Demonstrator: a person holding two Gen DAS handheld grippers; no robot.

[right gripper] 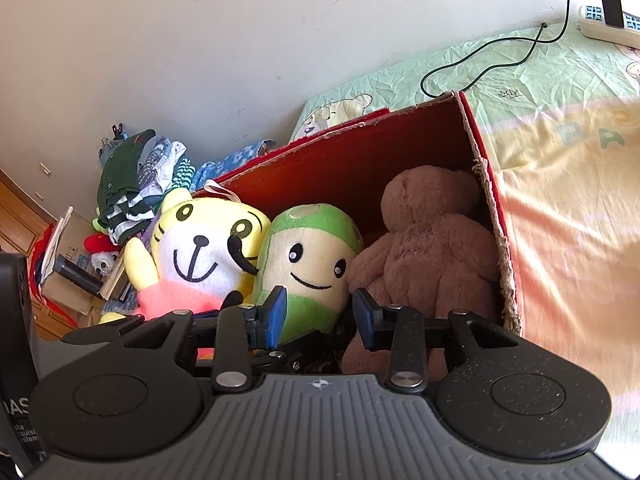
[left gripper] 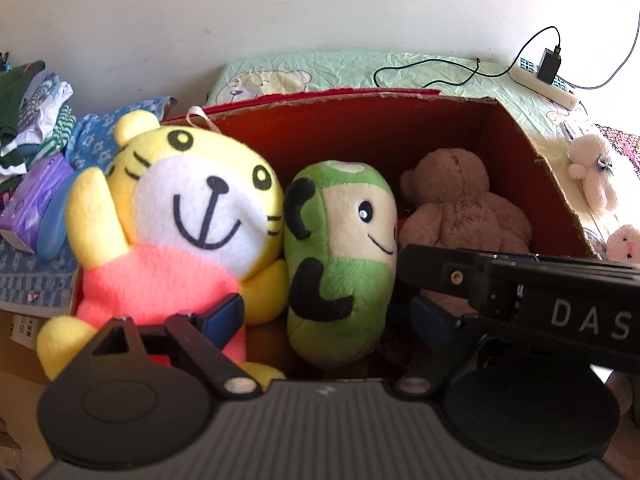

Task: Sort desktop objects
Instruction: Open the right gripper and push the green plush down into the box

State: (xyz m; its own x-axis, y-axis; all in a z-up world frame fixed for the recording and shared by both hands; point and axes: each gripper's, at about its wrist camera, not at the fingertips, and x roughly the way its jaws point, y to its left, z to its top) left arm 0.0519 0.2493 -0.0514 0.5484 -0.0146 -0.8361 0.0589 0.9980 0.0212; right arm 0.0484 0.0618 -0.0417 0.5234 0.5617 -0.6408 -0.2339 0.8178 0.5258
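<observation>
Red cardboard box (left gripper: 520, 128), open-topped, standing on a pale patterned bedsheet (right gripper: 560, 200). Contents, left to right, touching one another:
- Yellow tiger plush (left gripper: 200, 208), white face, pink shirt, leaning at the left end.
- Green plush (left gripper: 340, 256) with cream face and black markings, upright in the middle.
- Brown teddy bear (left gripper: 460, 208), back turned, against the right wall.

Left gripper (left gripper: 328, 320): jaws spread wide, holding nothing; the blue pads flank the lower part of the green plush, the left pad lying against the tiger's pink shirt. Contact with the green plush cannot be judged from this view.

Right gripper (right gripper: 320, 312): jaws partly open around the base of the green plush, the blue pads just beside its flanks; a firm grip is not evident. Its black body crosses the right side of the left wrist view.

Outside the box:
- Two small white plush toys (left gripper: 592, 172) on the sheet to the right.
- Power strip (left gripper: 544, 80) with black adapter and cable, far right.
- Pile of folded clothes (right gripper: 136, 184), far left.
- Purple packet (left gripper: 32, 196), left.
</observation>
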